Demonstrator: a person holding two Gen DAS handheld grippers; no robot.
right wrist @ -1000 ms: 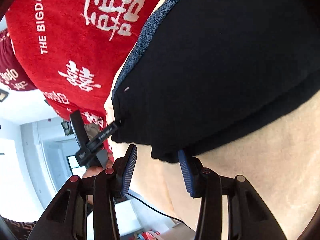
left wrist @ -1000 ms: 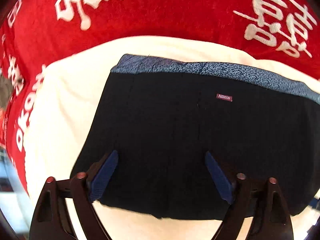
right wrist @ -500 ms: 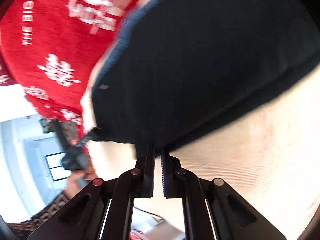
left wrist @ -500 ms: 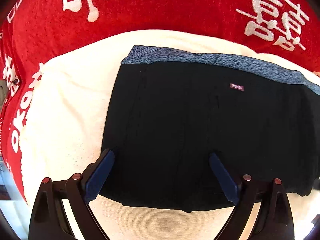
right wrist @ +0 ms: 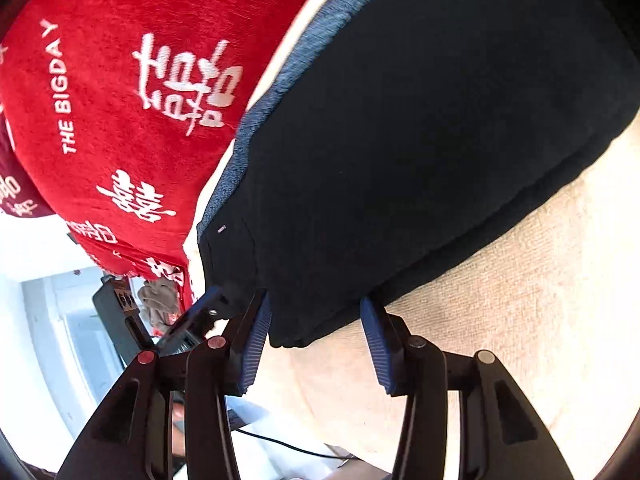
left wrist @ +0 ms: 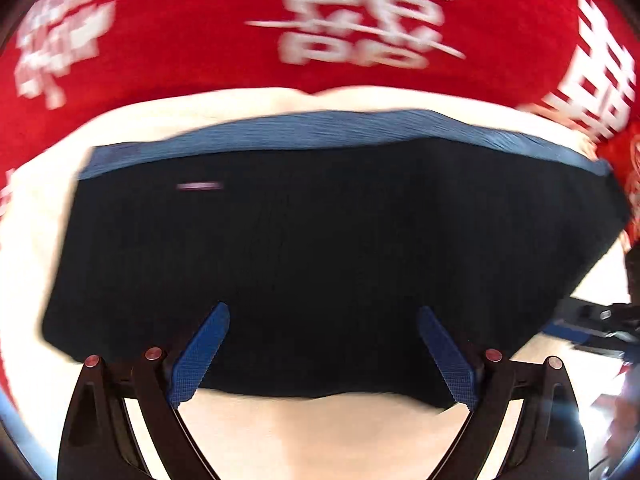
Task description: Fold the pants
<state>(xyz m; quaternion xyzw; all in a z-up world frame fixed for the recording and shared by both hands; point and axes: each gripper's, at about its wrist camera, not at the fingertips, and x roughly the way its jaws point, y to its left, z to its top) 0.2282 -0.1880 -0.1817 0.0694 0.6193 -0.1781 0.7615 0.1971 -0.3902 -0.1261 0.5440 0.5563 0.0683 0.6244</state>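
Observation:
The dark navy pants (left wrist: pixel 320 248) lie folded into a wide rectangle on a cream cloth (left wrist: pixel 304 432), with the blue-grey waistband (left wrist: pixel 328 128) along the far edge. My left gripper (left wrist: pixel 323 312) is open and empty, its blue pads over the near edge of the pants. In the right wrist view the pants (right wrist: pixel 420 140) fill the upper right. My right gripper (right wrist: pixel 316 306) is open at the near corner of the folded stack, one pad on each side of it. The right gripper shows at the right edge of the left wrist view (left wrist: pixel 596 320).
A red blanket with white characters (left wrist: pixel 200 20) covers the surface beyond the cream cloth and also shows in the right wrist view (right wrist: pixel 120 100). In the right wrist view the surface's edge drops off at lower left, with a room and a black cable (right wrist: pixel 288 446) below.
My right gripper shut half a second ago and has opened again at the pants' corner. My left gripper has swung right along the near edge; the view is blurred from the motion.

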